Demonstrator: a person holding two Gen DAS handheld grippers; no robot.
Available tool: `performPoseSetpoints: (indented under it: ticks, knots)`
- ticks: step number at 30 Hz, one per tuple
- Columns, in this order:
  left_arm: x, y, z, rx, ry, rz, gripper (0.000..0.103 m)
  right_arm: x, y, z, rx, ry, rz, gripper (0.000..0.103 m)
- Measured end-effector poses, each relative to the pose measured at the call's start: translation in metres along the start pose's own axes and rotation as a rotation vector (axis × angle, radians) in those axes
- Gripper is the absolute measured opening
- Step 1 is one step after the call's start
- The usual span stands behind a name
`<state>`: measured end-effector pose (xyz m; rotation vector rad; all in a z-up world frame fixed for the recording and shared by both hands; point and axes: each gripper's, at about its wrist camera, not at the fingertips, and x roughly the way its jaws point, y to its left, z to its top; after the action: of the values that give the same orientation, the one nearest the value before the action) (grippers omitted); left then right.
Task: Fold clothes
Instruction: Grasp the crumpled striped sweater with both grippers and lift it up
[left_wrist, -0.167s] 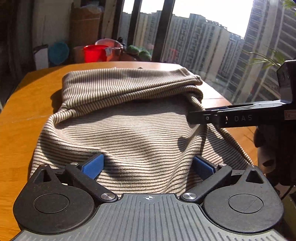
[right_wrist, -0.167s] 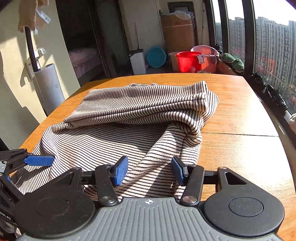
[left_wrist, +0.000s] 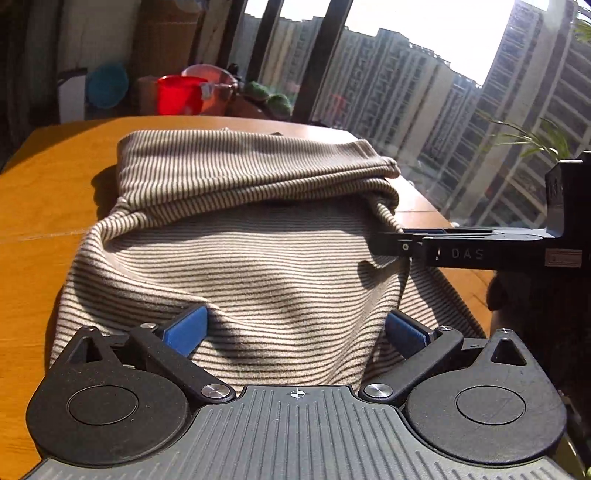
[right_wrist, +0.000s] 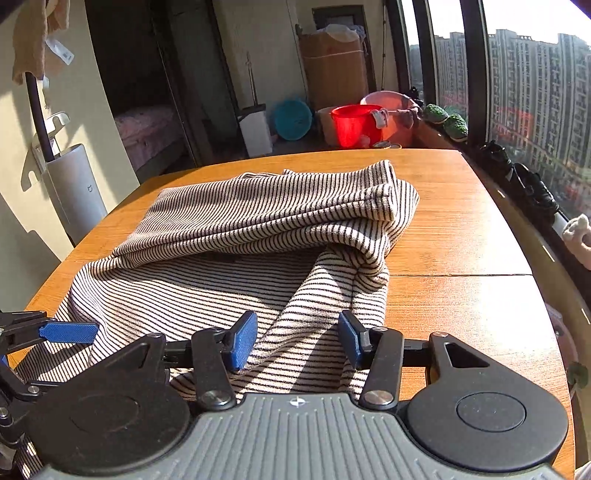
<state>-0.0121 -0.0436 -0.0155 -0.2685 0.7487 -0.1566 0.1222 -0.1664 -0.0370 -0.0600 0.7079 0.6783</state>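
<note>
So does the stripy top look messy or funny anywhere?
A bit. The striped top is only half folded: its far part is doubled over unevenly, and on the right a loose flap hangs out crookedly toward the right tongs.

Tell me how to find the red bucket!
Look past the far edge of the wooden table, toward the window wall. On the floor there, the red bucket stands in front of a bigger pink tub. It is the only bright red thing; the round thing beside it is teal.
</note>
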Motion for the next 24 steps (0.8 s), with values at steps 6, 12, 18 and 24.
performPoseSetpoints:
  ticks: [6,12,18,24]
  knots:
    - [-0.015,0.024,0.011,0.044,-0.009,-0.03,0.103,0.014,-0.069,0.045,0.263,-0.084,0.015,0.068]
    - [-0.05,0.017,0.041,0.308,-0.397,0.137,0.103,0.047,-0.118,0.08,0.465,-0.064,-0.006,0.072]
    - [-0.011,0.027,0.064,0.506,-0.396,0.203,0.103,0.031,-0.091,0.081,0.409,0.015,0.06,0.022]
    - [0.031,-0.007,0.087,0.606,-0.515,0.272,0.088,-0.038,-0.043,0.12,0.238,-0.038,0.268,0.021]
